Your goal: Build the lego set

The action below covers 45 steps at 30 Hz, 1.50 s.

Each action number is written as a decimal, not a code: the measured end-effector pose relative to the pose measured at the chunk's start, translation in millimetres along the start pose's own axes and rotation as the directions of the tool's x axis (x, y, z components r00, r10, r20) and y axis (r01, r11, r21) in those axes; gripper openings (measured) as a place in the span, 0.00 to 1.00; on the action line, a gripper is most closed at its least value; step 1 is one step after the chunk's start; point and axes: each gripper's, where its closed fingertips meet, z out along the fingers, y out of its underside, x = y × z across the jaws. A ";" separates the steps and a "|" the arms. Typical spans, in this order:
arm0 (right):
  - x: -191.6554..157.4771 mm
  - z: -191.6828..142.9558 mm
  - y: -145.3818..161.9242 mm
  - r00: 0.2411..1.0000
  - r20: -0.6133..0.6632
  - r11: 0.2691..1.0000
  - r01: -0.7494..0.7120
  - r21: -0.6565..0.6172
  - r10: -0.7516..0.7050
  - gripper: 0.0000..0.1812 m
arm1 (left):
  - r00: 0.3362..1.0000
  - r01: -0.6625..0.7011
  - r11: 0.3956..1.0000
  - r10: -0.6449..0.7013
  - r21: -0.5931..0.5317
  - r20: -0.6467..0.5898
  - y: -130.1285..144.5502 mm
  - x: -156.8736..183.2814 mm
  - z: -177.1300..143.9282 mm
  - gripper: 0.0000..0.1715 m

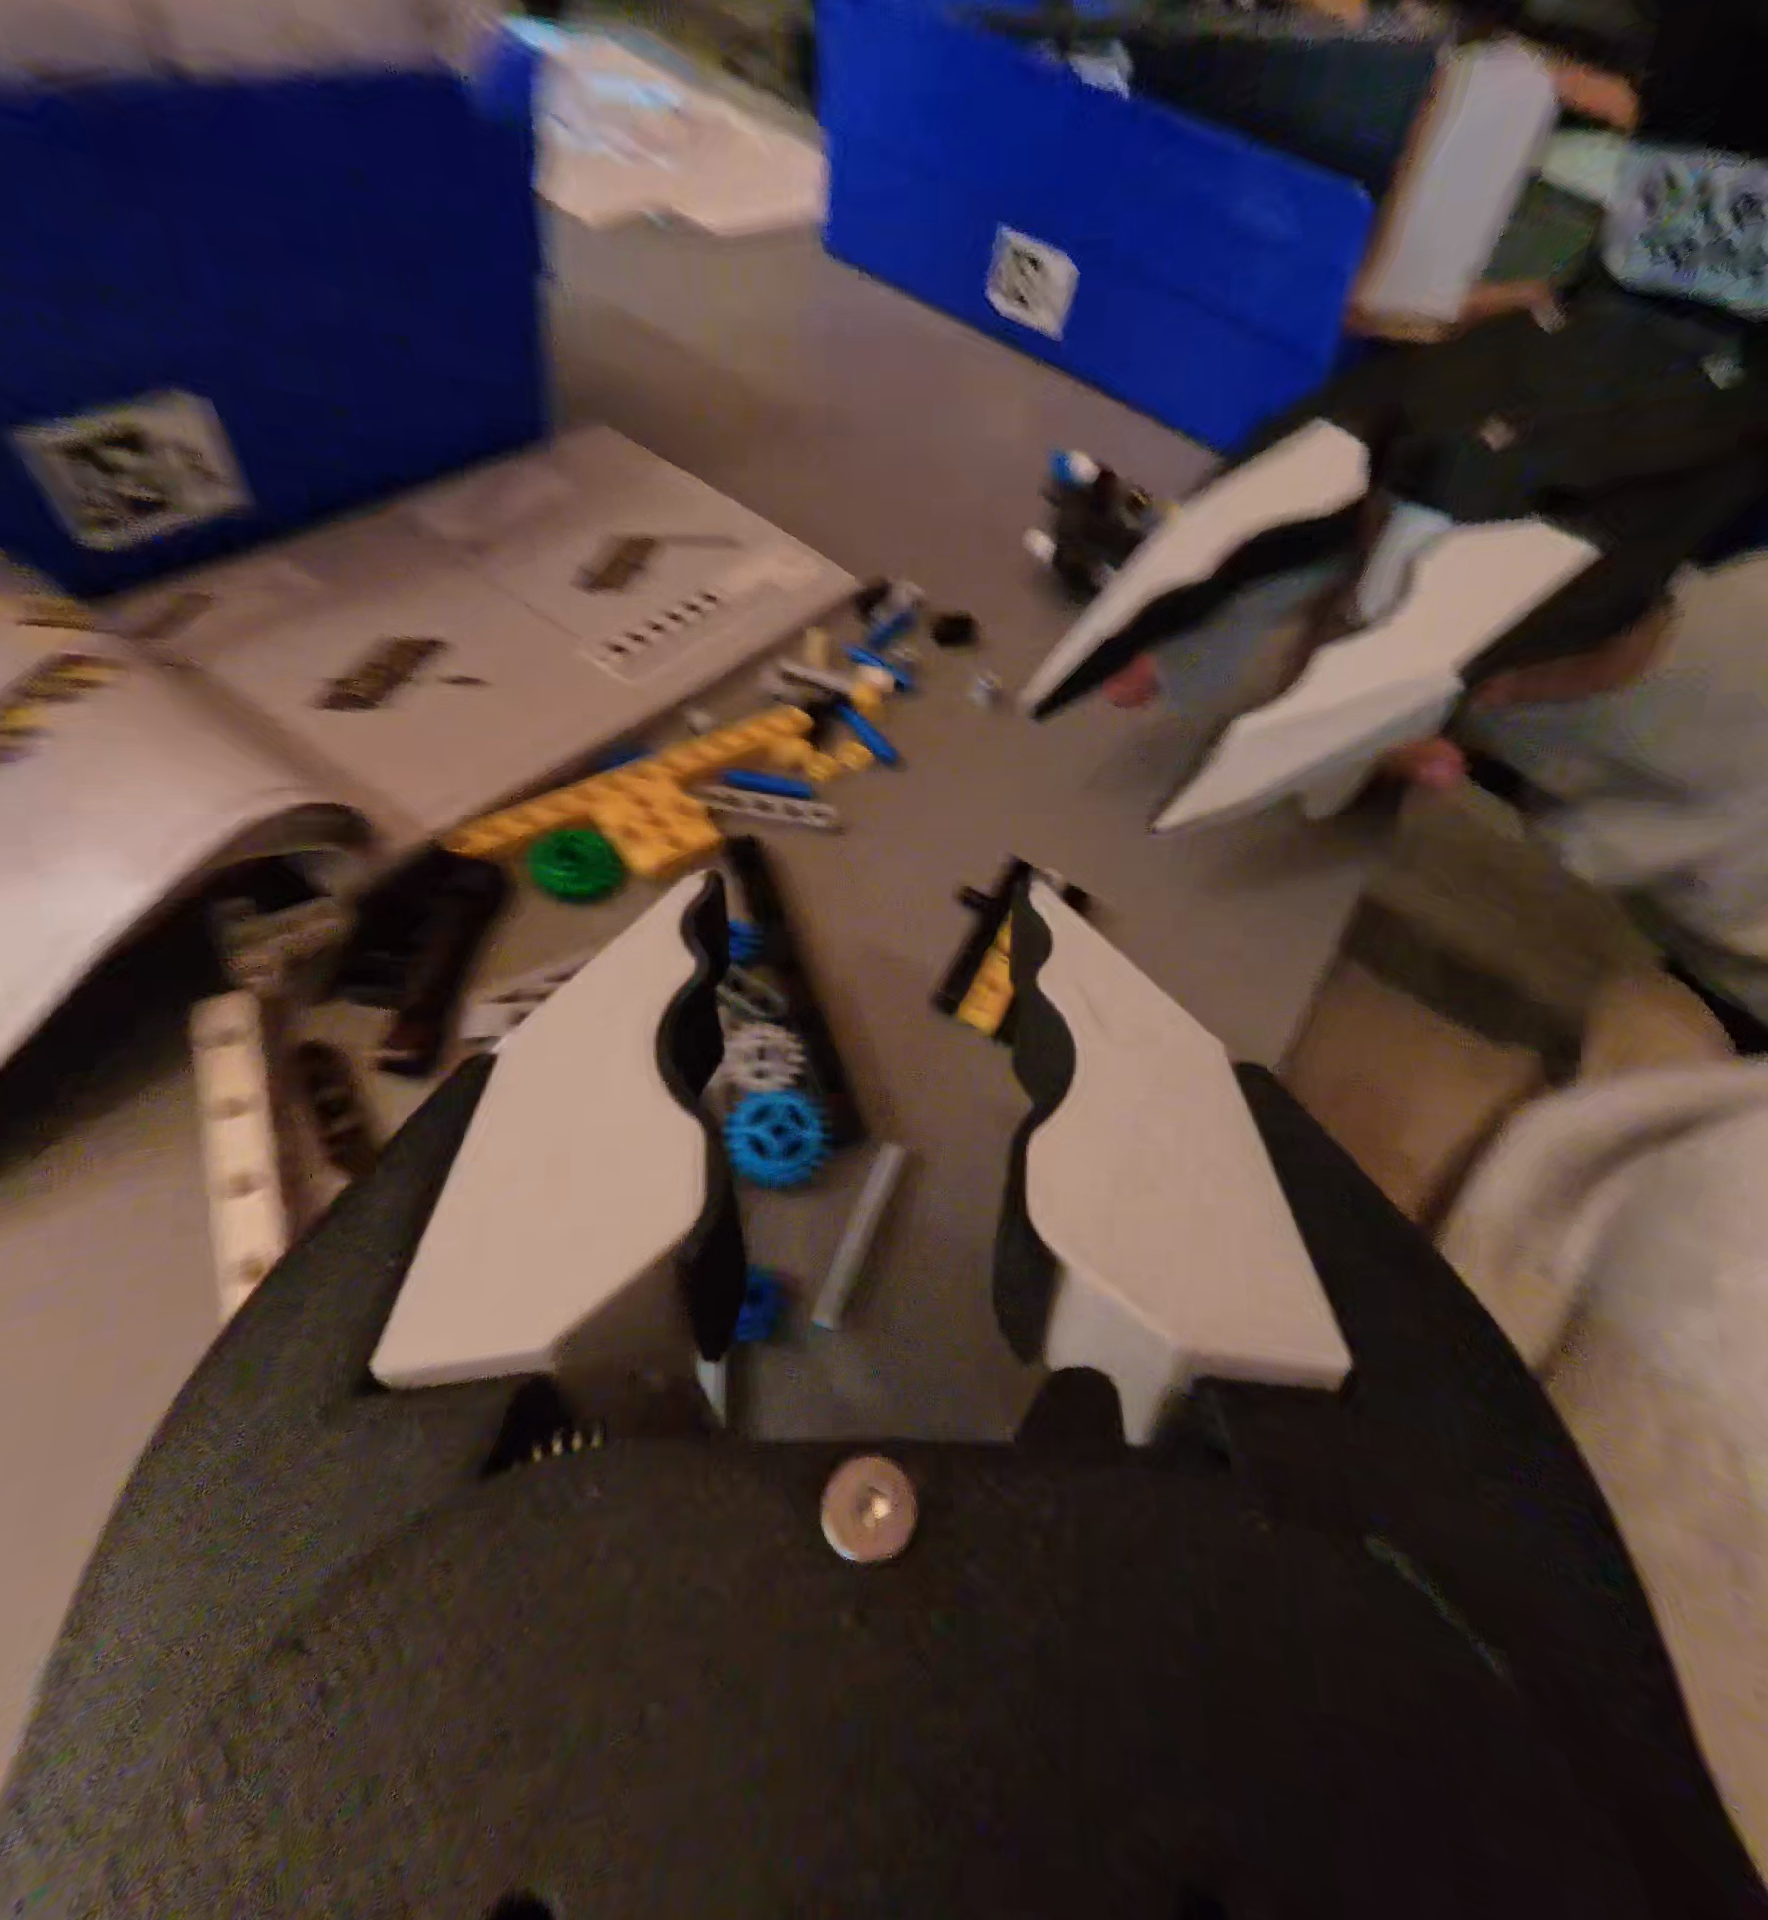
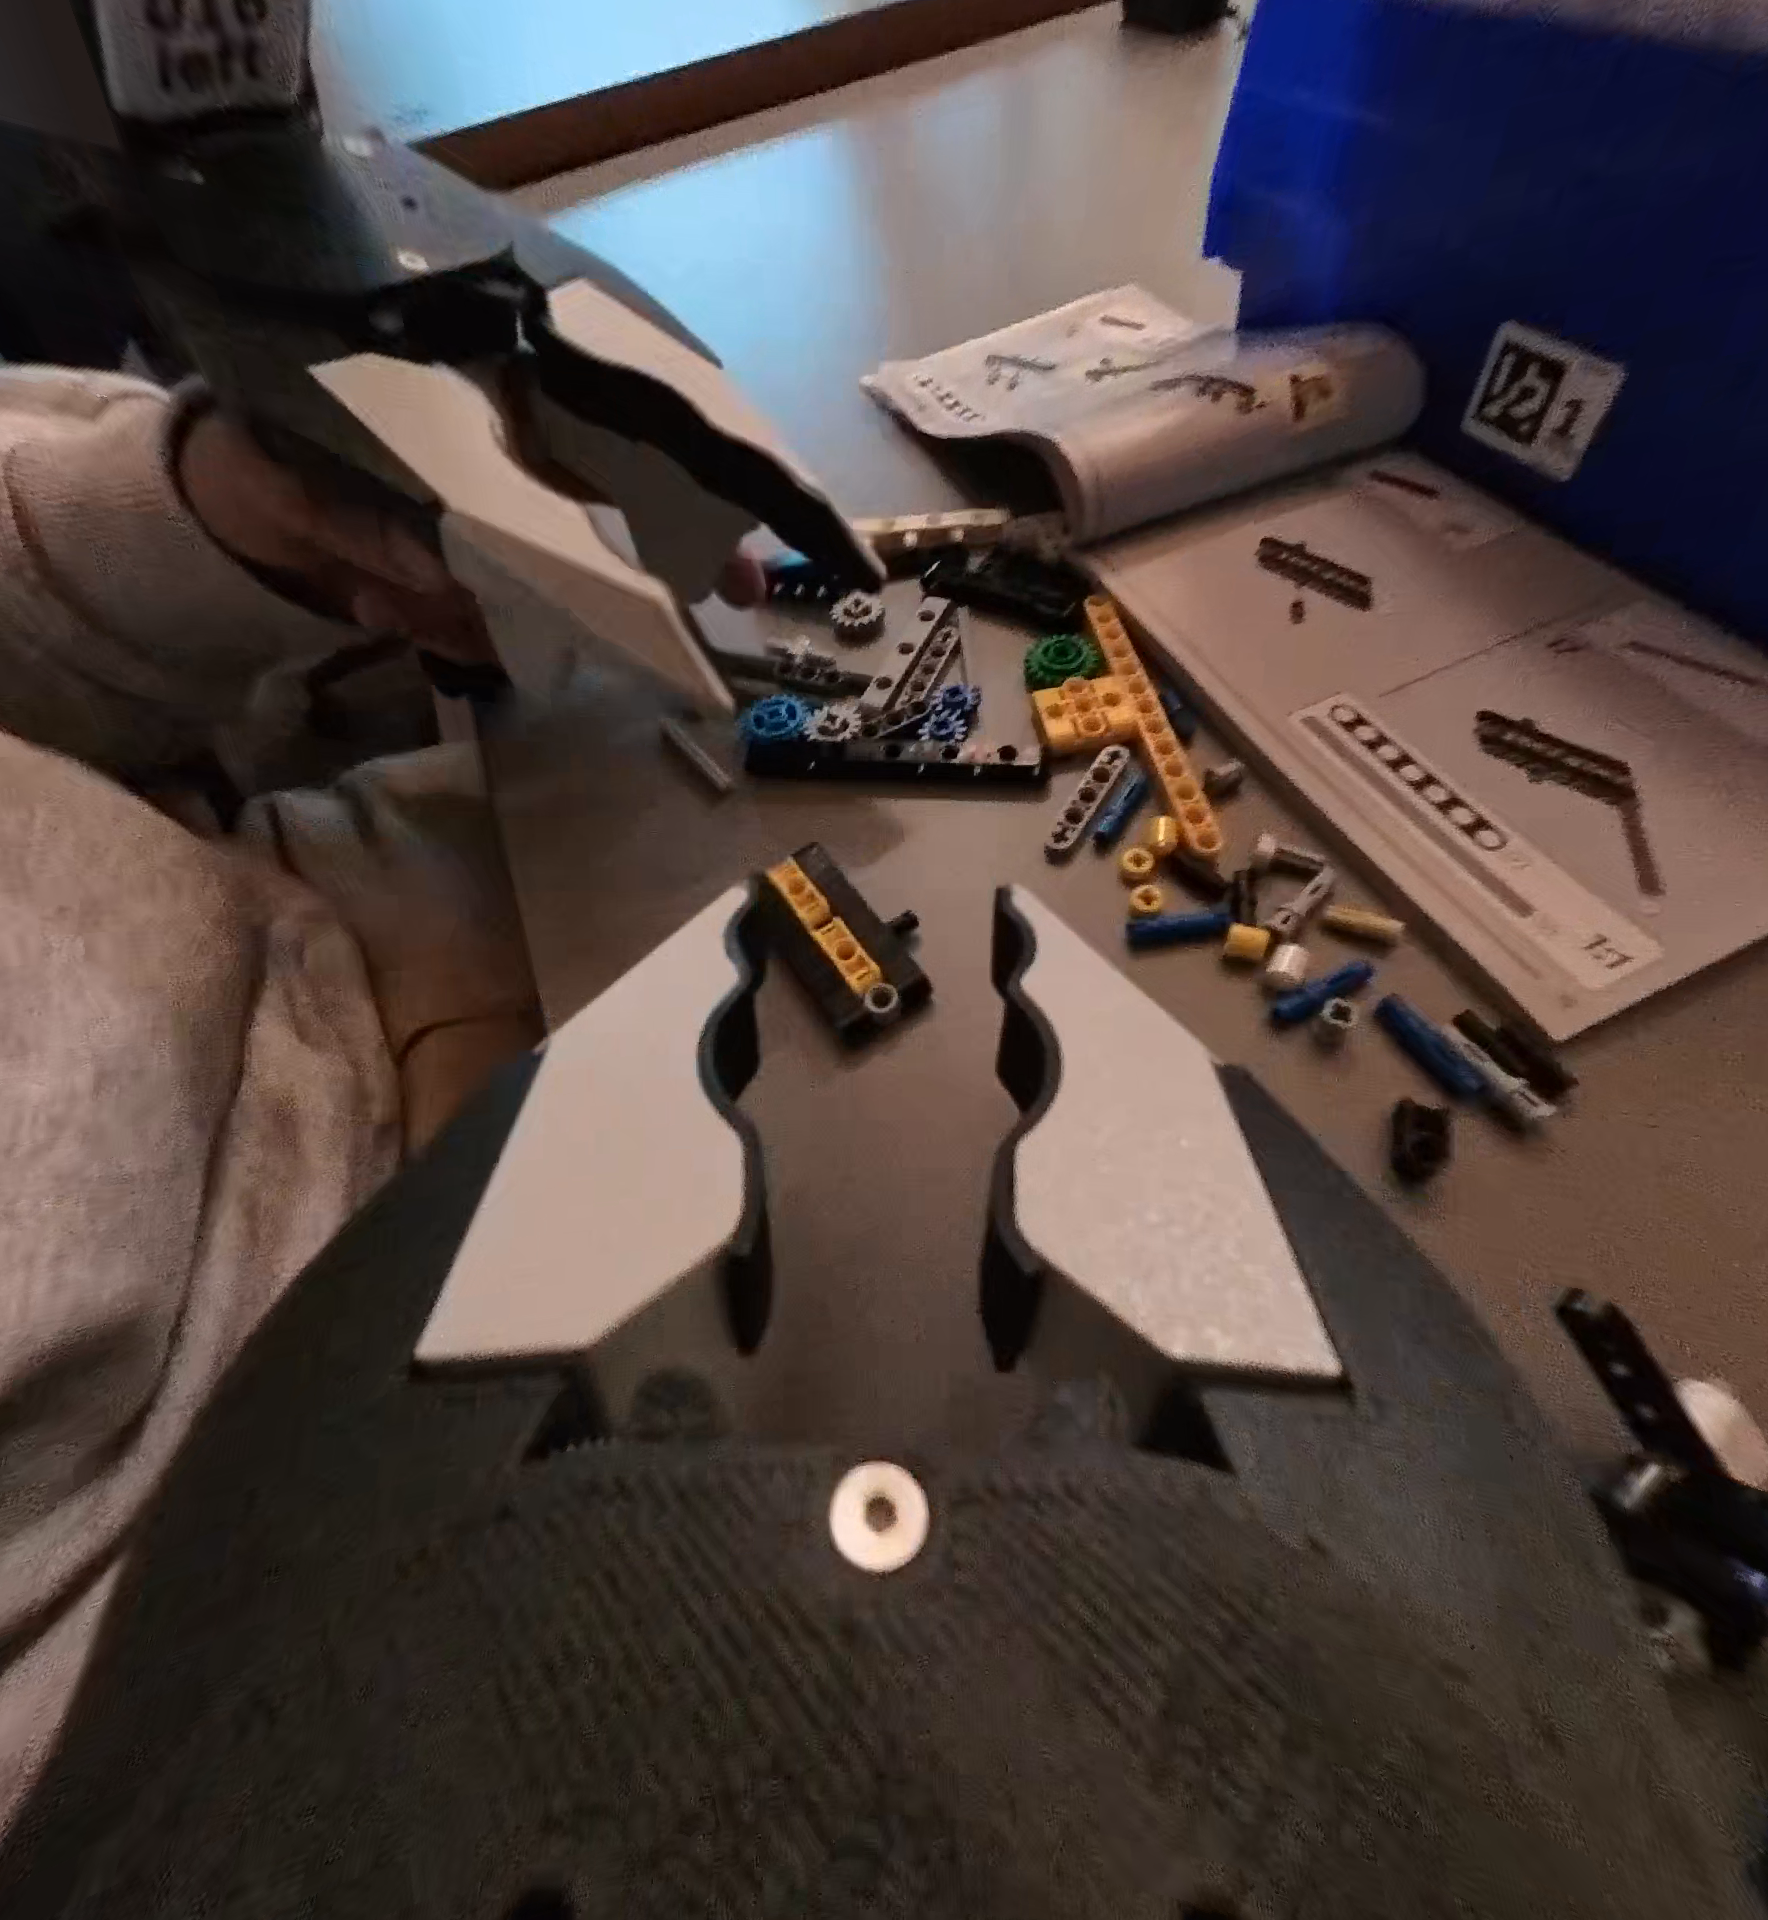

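Black-and-yellow block [image 2: 844,940] lies just ahead-left of the empty, parted right gripper [image 2: 875,909], long axis slanting away; left gripper [image 1: 864,883], also parted and empty, hovers farther off.

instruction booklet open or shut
Open: the instruction booklet lies spread flat, its far pages curled over beside the blue box.

Two grippers over the parts: left gripper [image 2: 797,623], right gripper [image 2: 875,920]. One green gear [image 2: 1062,660], three blue gears [image 2: 776,719], two blue bins [image 1: 1067,239], one open instruction booklet [image 2: 1462,727].
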 end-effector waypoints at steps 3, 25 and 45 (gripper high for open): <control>-5.3 8.0 15.8 0.999 0.031 0.994 0.011 -0.110 -0.008 0.26 | 0.992 -0.117 0.980 0.107 -0.159 -0.066 21.7 24.4 11.7 0.36; -3.8 17.2 37.4 1.000 0.024 0.967 -0.002 -0.254 0.009 0.20 | 0.991 -0.123 0.933 0.096 -0.338 -0.096 48.5 28.6 28.0 0.25; -3.0 15.5 33.9 0.996 0.052 0.970 -0.062 -0.234 0.076 0.20 | 0.984 -0.048 0.967 0.002 -0.251 -0.179 35.6 33.5 20.5 0.15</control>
